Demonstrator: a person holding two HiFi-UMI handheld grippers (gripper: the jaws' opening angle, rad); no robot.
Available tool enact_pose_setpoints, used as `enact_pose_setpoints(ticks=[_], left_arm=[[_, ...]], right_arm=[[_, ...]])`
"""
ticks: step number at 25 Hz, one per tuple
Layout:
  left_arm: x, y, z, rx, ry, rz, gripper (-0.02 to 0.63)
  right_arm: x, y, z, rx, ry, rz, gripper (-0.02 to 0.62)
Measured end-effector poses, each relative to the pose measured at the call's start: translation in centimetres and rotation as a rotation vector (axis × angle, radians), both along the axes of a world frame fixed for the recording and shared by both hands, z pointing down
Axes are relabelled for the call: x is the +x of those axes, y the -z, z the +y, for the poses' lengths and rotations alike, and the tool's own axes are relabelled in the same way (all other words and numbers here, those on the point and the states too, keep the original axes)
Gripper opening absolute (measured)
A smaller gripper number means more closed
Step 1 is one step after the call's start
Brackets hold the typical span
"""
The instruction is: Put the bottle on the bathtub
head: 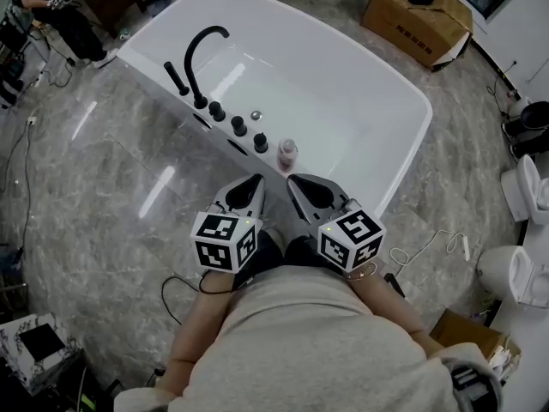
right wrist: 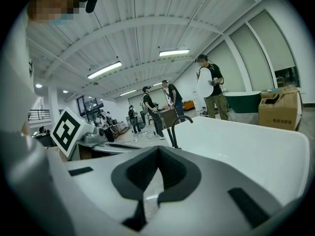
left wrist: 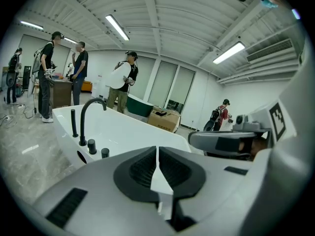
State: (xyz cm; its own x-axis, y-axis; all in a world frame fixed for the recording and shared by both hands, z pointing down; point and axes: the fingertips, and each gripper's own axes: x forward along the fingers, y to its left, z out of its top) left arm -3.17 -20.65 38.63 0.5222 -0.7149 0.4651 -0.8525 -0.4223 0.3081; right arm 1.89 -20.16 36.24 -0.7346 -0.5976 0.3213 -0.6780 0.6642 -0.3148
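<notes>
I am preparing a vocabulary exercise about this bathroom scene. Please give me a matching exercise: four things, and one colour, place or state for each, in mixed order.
1 bottle
2 faucet
3 cardboard box
4 left gripper

a black, curved
b jaws shut, empty
c pink, on the bathtub rim
d brown, on the floor

Pairs: 1-c, 2-a, 3-d, 4-b

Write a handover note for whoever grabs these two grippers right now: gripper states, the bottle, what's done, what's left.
Left gripper: shut, empty.
Right gripper: shut, empty. Both are held side by side, just short of the tub edge.
Bottle: stands on the bathtub rim, at the end of the row of black knobs.
Done: bottle is placed.
Left: nothing visible.
</notes>
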Motion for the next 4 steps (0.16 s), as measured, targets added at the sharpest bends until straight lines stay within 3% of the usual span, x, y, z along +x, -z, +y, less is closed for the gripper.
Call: enact_pose_setpoints(ticks=[4], left_arm=[[0.55, -0.22, 0.43, -0.001, -0.006, 0.003, 0.017]], right_arm=[[0.4, -0.35, 0.24, -0.002, 0.002, -0.002, -0.002]])
